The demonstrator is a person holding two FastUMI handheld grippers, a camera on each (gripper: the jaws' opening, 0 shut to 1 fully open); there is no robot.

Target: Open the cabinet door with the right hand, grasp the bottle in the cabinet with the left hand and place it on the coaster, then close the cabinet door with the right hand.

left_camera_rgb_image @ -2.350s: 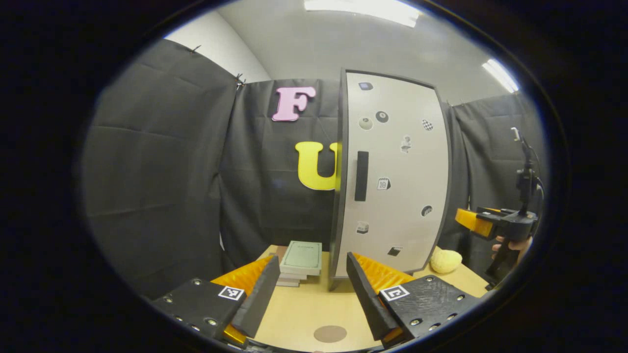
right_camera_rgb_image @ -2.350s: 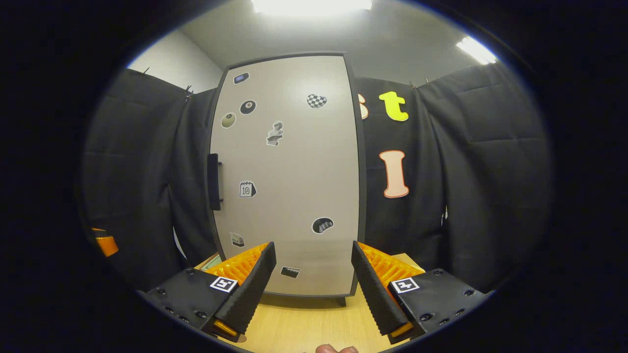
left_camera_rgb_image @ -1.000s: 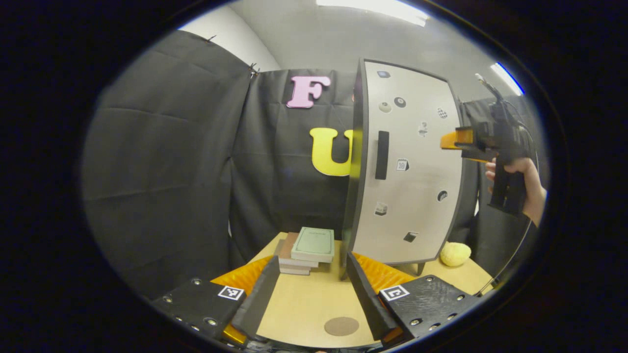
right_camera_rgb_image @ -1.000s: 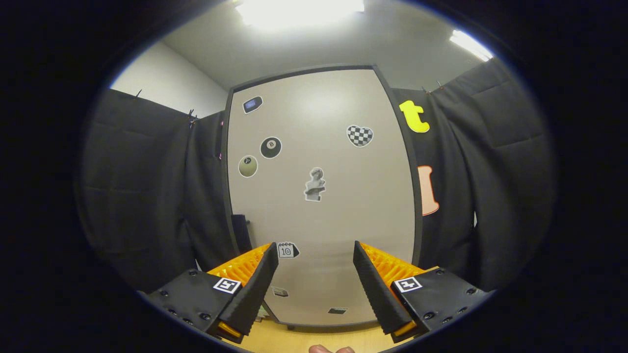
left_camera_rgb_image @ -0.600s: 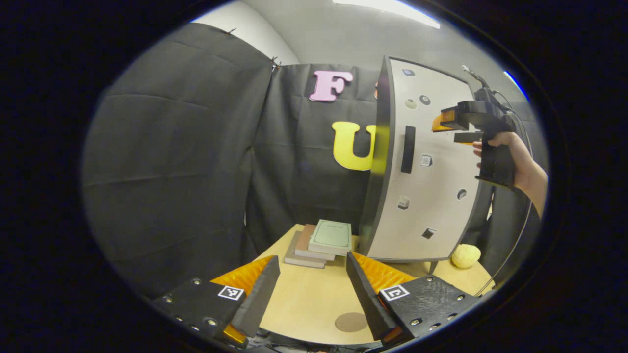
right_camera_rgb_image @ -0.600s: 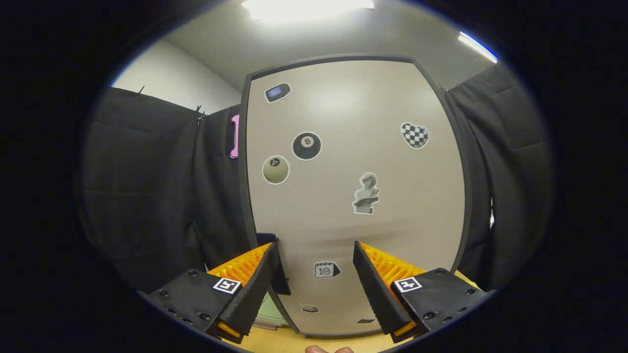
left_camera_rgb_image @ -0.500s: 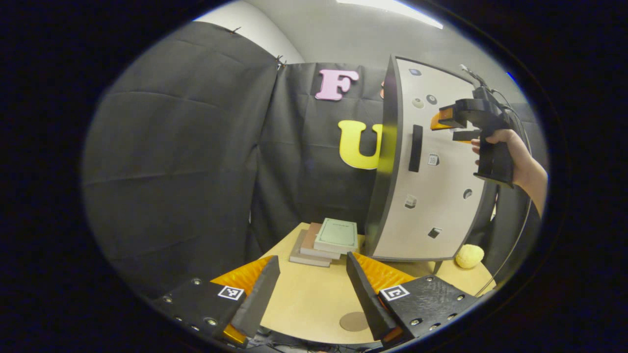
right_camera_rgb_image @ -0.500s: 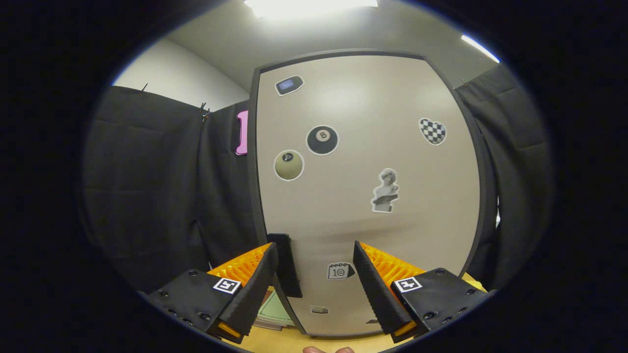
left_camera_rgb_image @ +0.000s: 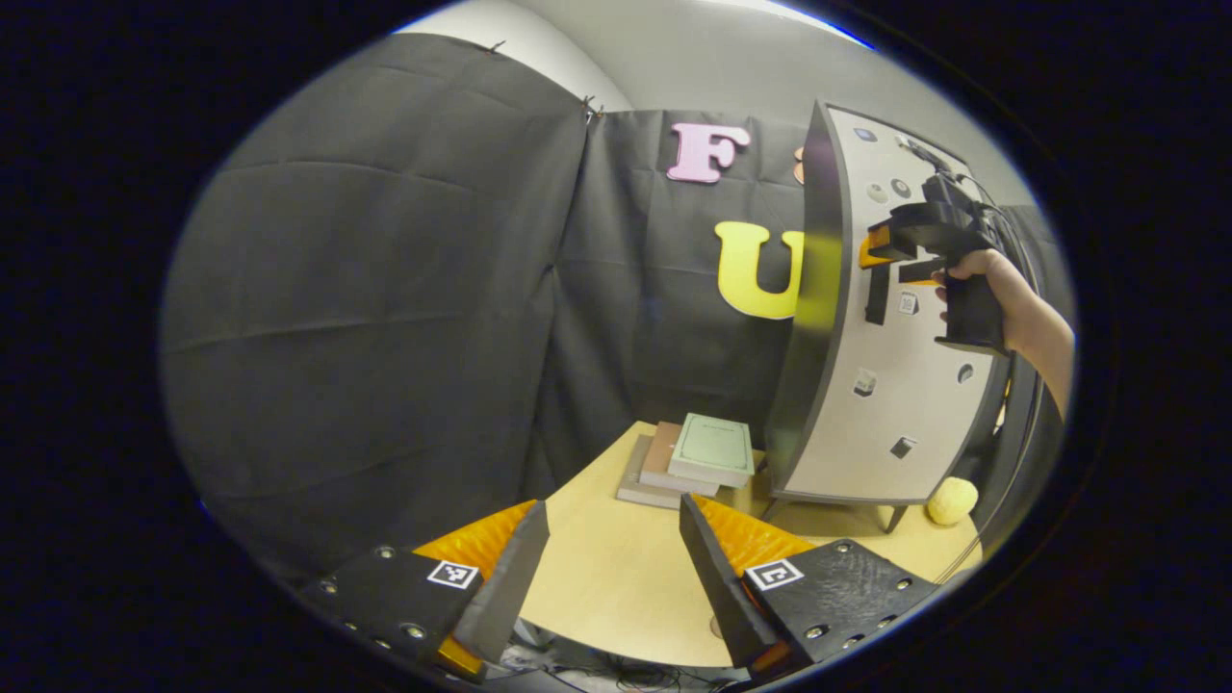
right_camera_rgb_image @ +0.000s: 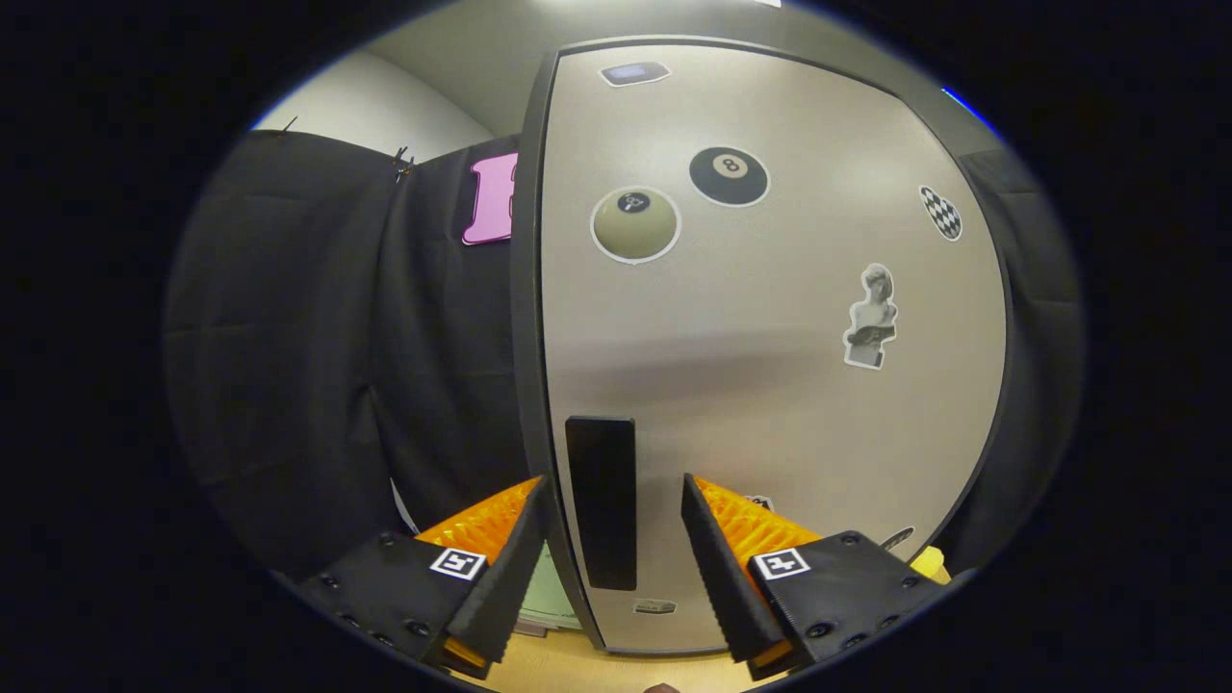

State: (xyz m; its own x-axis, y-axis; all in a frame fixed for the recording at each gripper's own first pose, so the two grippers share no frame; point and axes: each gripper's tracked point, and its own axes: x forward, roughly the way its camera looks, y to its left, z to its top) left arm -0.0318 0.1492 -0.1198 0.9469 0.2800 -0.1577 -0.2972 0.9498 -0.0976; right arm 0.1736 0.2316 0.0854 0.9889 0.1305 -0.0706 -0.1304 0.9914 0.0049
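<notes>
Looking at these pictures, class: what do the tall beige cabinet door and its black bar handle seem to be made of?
Tall beige cabinet door: probably laminated board or painted metal, satin, with soft light reflections; stickers lie flat on it. Black bar handle: matte plastic or coated metal; cannot tell which.

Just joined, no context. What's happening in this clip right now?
A person is lining up the right gripper on the black vertical handle of the beige sticker-covered cabinet door, which looks shut. The fingers are open either side of the handle, not clamped. The left gripper is open and empty over the light wooden table, near a stack of books. A round yellow object sits by the cabinet's foot.
</notes>
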